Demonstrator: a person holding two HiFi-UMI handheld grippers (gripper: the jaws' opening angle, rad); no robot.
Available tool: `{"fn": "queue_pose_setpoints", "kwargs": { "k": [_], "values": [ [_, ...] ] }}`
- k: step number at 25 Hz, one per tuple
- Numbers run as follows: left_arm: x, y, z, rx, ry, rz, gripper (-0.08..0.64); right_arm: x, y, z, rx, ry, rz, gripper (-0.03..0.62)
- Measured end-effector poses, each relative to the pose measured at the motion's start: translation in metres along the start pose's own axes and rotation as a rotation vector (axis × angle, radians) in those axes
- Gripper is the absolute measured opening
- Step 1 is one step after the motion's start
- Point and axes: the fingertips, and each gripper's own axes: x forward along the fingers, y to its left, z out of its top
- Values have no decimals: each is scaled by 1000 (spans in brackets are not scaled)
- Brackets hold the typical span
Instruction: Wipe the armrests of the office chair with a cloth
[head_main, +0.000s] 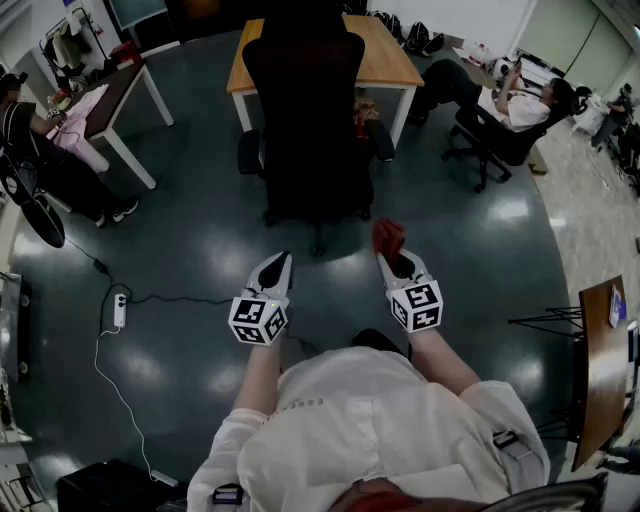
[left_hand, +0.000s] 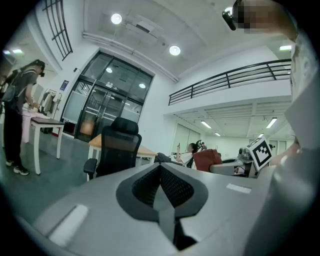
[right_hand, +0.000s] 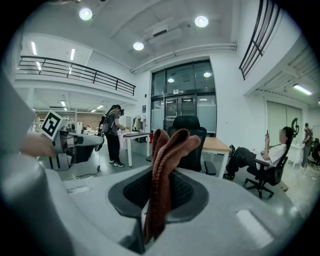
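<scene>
A black office chair (head_main: 305, 115) stands in front of me with its back to me, one armrest (head_main: 249, 152) at its left and one armrest (head_main: 381, 139) at its right. It also shows in the left gripper view as the chair (left_hand: 116, 150) and in the right gripper view as the chair (right_hand: 191, 142). My right gripper (head_main: 388, 252) is shut on a reddish-brown cloth (head_main: 387, 238), which sticks up from the jaws as the cloth (right_hand: 165, 172). My left gripper (head_main: 277, 262) is shut with nothing in it. Both grippers hover short of the chair, apart from it.
A wooden table (head_main: 385, 55) stands behind the chair. A person sits in another chair (head_main: 500, 120) at the right, another person (head_main: 60, 160) stands at a white table at the left. A power strip and cable (head_main: 119, 310) lie on the floor at left. A dark side table (head_main: 600, 370) is at right.
</scene>
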Motion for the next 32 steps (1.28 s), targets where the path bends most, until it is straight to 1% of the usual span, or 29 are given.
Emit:
{"fn": "queue_pose_setpoints", "kwargs": {
  "k": [6, 12, 18, 21, 26, 32],
  "values": [
    [3, -4, 0, -3, -10, -4, 17, -1, -1, -3, -8, 11, 8, 48],
    [3, -7, -3, -4, -3, -18, 17, -6, -8, -4, 14, 11, -23, 48],
    [-1, 0, -2, -7, -9, -4, 17, -6, -9, -1, 20, 3, -27, 48],
    [-6, 10, -3, -8, -8, 20, 17, 0, -5, 0, 32, -3, -15, 49],
    [-26, 29, -5, -31, 6, 91, 17, 16, 6, -2, 39, 28, 33, 49],
    [-21, 82, -11, -51, 11, 179, 17, 81, 6, 2, 33, 41, 86, 49]
  ]
}}
